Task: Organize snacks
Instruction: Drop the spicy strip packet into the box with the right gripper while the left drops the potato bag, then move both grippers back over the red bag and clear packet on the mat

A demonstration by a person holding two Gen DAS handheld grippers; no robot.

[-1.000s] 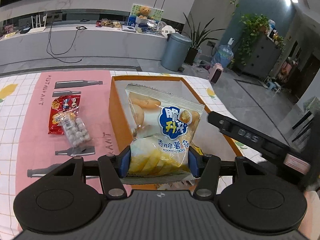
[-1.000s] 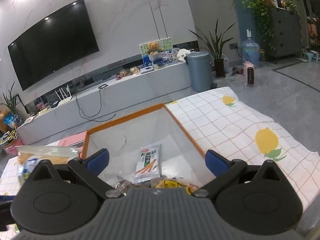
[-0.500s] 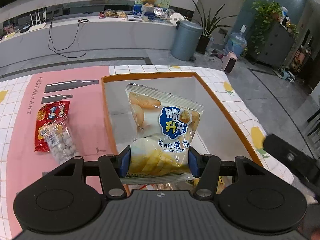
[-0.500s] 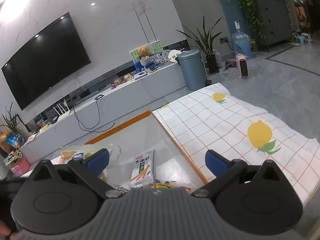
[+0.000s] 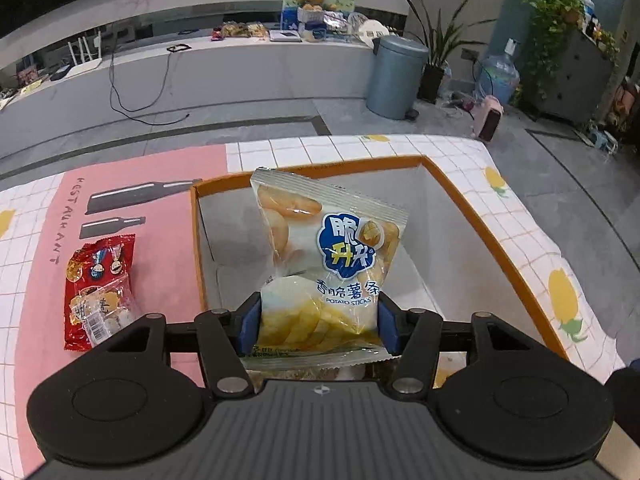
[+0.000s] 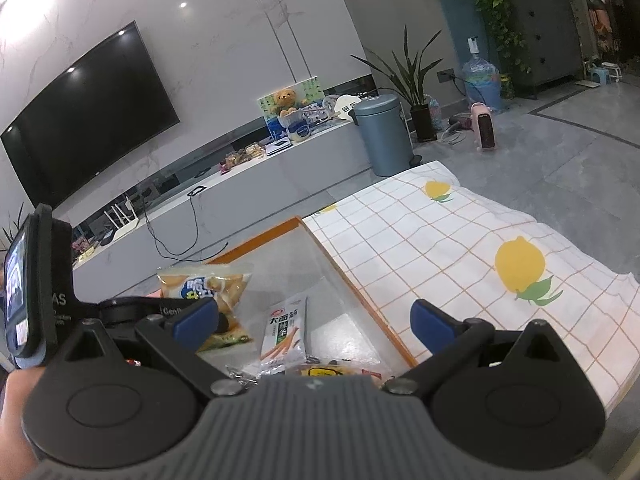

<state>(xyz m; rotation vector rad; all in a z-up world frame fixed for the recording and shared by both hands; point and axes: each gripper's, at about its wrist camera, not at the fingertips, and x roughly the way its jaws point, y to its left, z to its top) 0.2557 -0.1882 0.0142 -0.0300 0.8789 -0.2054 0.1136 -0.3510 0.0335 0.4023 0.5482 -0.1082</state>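
The left gripper [image 5: 318, 322] is opening, its pads touching the potato stick bag [image 5: 328, 256] held over the orange-rimmed box [image 5: 492, 240]; release is best finished low inside. The right gripper [image 6: 314, 318] is spread wide, empty

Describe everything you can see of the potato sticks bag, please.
The potato sticks bag is a sealed plastic pouch, pale yellow and white, with a blue logo and pictured chips. It stands upright over the orange-rimmed box, its lower part between the blue pads of the left hand-held gripper, whose jaws are opening.
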